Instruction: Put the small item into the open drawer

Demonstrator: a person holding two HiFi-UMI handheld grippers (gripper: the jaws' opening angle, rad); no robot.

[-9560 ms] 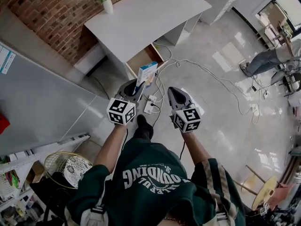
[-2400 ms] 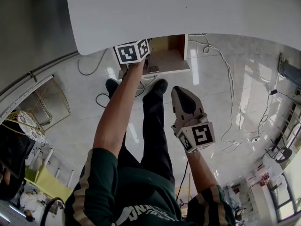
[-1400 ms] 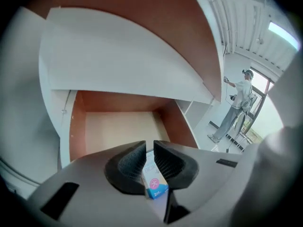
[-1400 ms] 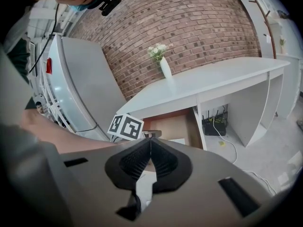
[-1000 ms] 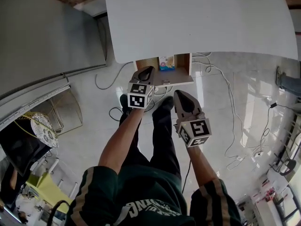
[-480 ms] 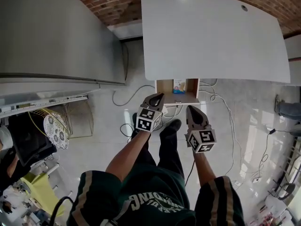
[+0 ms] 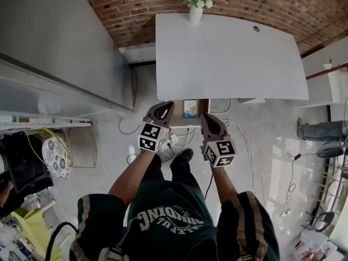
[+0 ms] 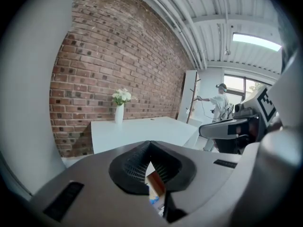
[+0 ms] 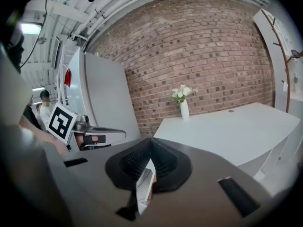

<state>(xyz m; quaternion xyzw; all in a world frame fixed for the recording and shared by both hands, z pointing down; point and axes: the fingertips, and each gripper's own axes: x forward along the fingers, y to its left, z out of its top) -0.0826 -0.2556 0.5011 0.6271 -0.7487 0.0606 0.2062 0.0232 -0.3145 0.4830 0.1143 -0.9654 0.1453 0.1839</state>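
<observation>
The small white and blue box (image 7: 190, 107) stands inside the open wooden drawer (image 7: 200, 106) under the front edge of the white desk (image 7: 228, 58). My left gripper (image 7: 166, 106) hovers just left of the drawer, its jaws shut with nothing in them. In the left gripper view its tips (image 8: 150, 143) meet, and a sliver of the box (image 8: 154, 189) shows below them. My right gripper (image 7: 206, 118) is in front of the drawer's right side, also shut and empty. Its tips (image 9: 151, 140) are closed in the right gripper view.
A vase of white flowers (image 7: 196, 4) stands at the desk's far edge against the brick wall. A tall grey cabinet (image 7: 60, 53) fills the left. Cables and a power strip (image 7: 174, 140) lie on the floor below the drawer. A person (image 7: 321, 130) is at the far right.
The left gripper has come back out of the drawer without the box, which stays inside. The view has pulled back from the desk, and both grippers now sit closer together before the drawer.
</observation>
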